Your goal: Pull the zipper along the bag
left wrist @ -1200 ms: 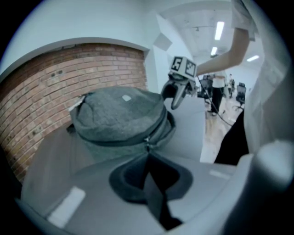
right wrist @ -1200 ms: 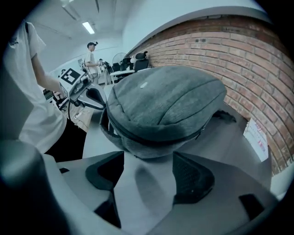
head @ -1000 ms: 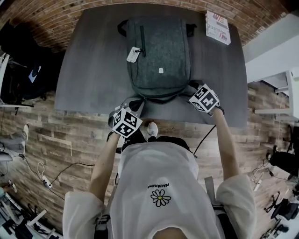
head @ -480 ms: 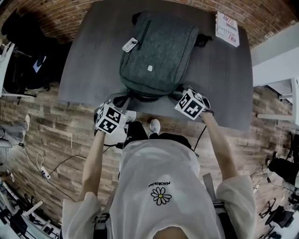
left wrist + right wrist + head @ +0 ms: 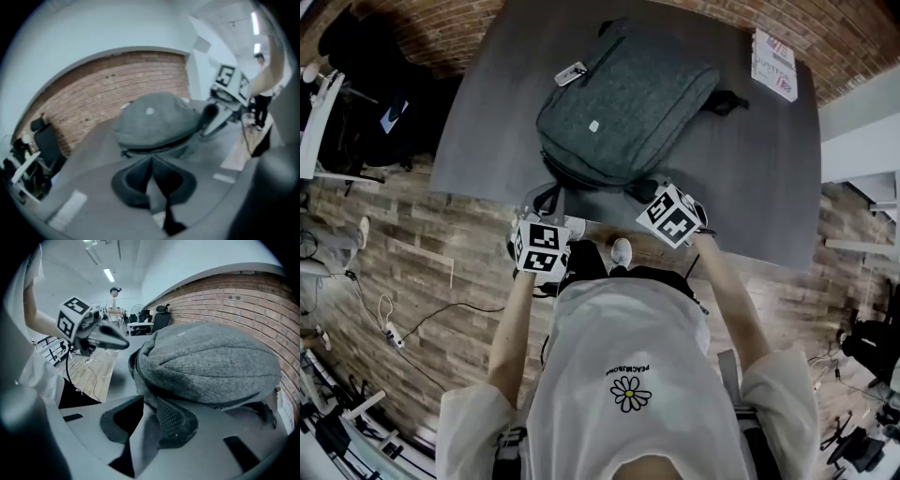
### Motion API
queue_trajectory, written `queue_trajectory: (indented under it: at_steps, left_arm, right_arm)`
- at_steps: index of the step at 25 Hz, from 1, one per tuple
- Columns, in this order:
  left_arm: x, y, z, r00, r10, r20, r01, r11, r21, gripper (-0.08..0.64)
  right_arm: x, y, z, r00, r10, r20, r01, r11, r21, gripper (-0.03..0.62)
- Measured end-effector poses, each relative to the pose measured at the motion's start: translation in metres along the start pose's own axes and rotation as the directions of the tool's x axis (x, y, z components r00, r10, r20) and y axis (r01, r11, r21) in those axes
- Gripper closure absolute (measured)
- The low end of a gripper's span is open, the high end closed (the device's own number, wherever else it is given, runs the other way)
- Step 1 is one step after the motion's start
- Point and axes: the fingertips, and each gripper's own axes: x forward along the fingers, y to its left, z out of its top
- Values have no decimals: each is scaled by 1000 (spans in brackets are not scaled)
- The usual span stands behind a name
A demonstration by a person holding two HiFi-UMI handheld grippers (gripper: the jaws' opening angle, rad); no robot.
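Bag (image 5: pixel 623 103) just ahead; left tool (image 5: pixel 151 161) pressed together, right tool (image 5: pixel 150 401) closing at bag's edge, gap empty.

A loose white short-sleeved T-shirt (image 5: pixel 628 328) carries a daisy print (image 5: pixel 630 395) with small dark lettering (image 5: pixel 627 371) above it. Beyond it show dark trousers (image 5: pixel 586 265) and a white sneaker (image 5: pixel 622 250).

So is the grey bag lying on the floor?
No, the grey bag lies on top of the dark table, and the wooden floor shows only around the table.
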Motion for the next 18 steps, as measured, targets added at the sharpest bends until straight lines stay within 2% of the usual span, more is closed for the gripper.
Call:
queue_trajectory:
  at_steps: [1,2,4,6,8,10,13,16,18]
  left_arm:
    - [2,22,1,998,52,18,-52,998,-22,549]
    - [6,40,2,997,71,25,-70,997,-38,510]
    - [18,65,2,999,47,15,-46,998,-35,370]
    - [30,85,3,1000,20,2,-20,999,31,368]
    - [41,93,2,998,-62,-24,65,989,136,370]
    - [48,88,1,979,-186,-83,201,946,253,388]
    - [52,79,0,927,-320,-196,372,856,360,407]
    - [50,74,-5,870,-382,-311,484,782,393,428]
    - [49,70,-13,838,-409,-361,534,752,387,434]
  right_arm:
    - [0,0,0,1000,-2,0,2,1000,-3,503]
    - [1,0,1,1000,-6,-3,6,1000,-10,503]
    - [3,1,2,1000,-11,-13,11,1000,-21,503]
    - [5,3,3,1000,-14,-22,14,1000,-28,503]
    - [6,4,4,999,-17,-28,16,999,-32,503]
    - [6,4,4,999,-16,-37,15,999,-32,503]
    - [7,5,4,999,-11,-44,10,1000,-29,503]
    - [7,3,5,998,-14,-57,12,1000,-27,506]
    - [7,2,4,998,-13,-63,12,1000,-23,508]
